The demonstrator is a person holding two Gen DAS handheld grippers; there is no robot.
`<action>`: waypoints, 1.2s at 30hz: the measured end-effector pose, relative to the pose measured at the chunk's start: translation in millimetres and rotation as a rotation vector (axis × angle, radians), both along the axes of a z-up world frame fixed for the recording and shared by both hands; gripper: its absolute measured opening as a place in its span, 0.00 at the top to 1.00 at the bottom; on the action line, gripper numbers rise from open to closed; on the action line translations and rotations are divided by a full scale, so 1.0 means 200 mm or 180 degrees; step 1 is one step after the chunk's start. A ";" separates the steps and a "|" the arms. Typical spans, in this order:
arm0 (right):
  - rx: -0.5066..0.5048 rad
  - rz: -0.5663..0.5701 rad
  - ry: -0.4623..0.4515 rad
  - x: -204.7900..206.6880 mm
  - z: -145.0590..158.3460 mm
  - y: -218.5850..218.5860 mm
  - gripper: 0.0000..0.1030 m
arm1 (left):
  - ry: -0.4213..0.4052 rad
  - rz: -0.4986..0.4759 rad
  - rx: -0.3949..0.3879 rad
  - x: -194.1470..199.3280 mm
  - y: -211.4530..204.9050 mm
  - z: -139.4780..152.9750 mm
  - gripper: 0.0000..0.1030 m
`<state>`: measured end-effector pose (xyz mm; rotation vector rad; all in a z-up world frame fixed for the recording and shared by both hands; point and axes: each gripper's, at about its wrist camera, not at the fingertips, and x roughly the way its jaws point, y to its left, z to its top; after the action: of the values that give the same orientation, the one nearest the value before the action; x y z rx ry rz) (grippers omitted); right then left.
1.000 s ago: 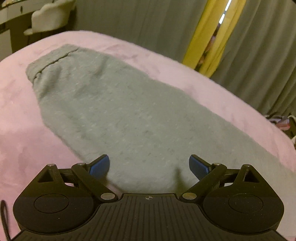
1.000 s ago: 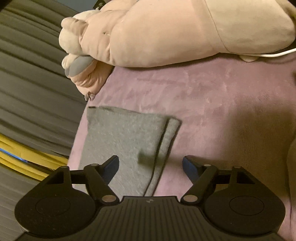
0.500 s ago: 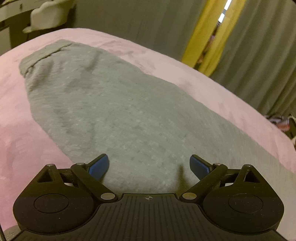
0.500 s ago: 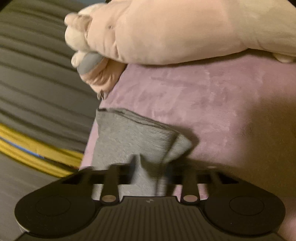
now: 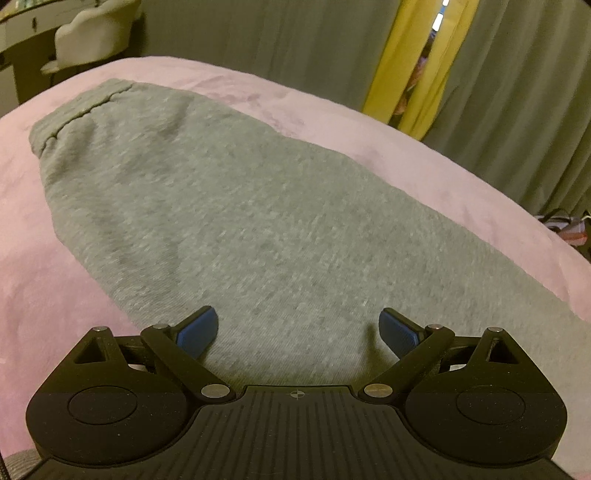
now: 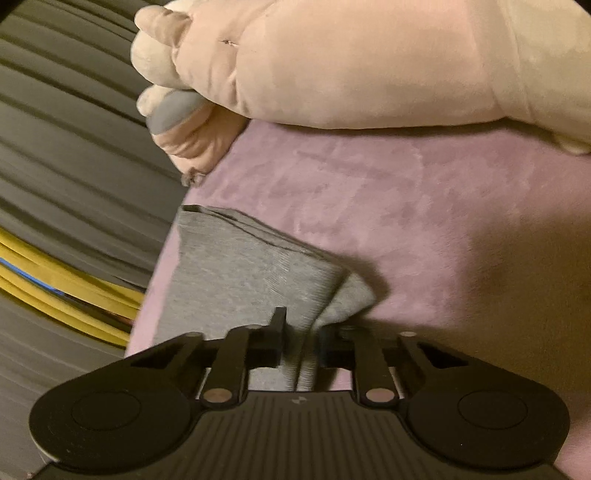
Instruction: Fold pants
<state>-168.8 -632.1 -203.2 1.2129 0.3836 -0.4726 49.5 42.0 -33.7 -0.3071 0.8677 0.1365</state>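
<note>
Grey pants [image 5: 236,221] lie flat on a pink blanket [image 5: 44,295], their waistband at the far left in the left wrist view. My left gripper [image 5: 297,332] is open just above the middle of the pants, blue pads apart, holding nothing. In the right wrist view the leg end of the pants [image 6: 243,273] is bunched and lifted off the blanket [image 6: 406,221]. My right gripper [image 6: 301,332] is shut on this leg end, with cloth pinched between its fingers.
A large pale pink plush toy [image 6: 351,62] lies across the far side of the bed. Grey curtains [image 5: 258,40] with a yellow strip [image 5: 413,66] hang beyond the bed edge. A white chair [image 5: 92,33] stands at the far left.
My right gripper closed on the leg end of the pants and lifted it, bunching the cloth. My left gripper stayed open and shifted slightly over the pants.
</note>
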 end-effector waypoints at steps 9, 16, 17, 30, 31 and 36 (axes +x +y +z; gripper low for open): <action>-0.2185 0.0841 0.0161 0.28 0.74 0.51 0.92 | -0.0104 0.0063 -0.0161 -0.06 0.06 0.04 0.05; -0.3006 0.2678 -0.0428 0.53 0.92 1.43 0.85 | -0.0299 0.0183 -0.0305 -0.15 0.13 0.10 0.05; -0.2988 0.2947 -0.0456 0.55 0.87 1.55 0.77 | -0.0311 0.0182 -0.0346 -0.16 0.14 0.11 0.05; -0.1329 0.2294 -0.0243 0.41 0.55 1.25 0.22 | -0.0019 -0.0708 -0.0970 -0.05 -0.01 0.13 0.04; -0.1234 0.2207 -0.0219 0.40 0.51 1.21 0.21 | 0.0091 -0.0836 -0.1114 -0.01 -0.05 0.11 0.04; -0.0592 0.1899 -0.0307 0.34 0.35 1.04 0.19 | 0.0530 -0.1148 -0.1397 0.20 -0.27 0.02 0.07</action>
<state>-101.3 -423.5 -133.0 0.8809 0.5790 0.0650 89.4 -11.6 -29.5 -0.5471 1.1025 -0.3736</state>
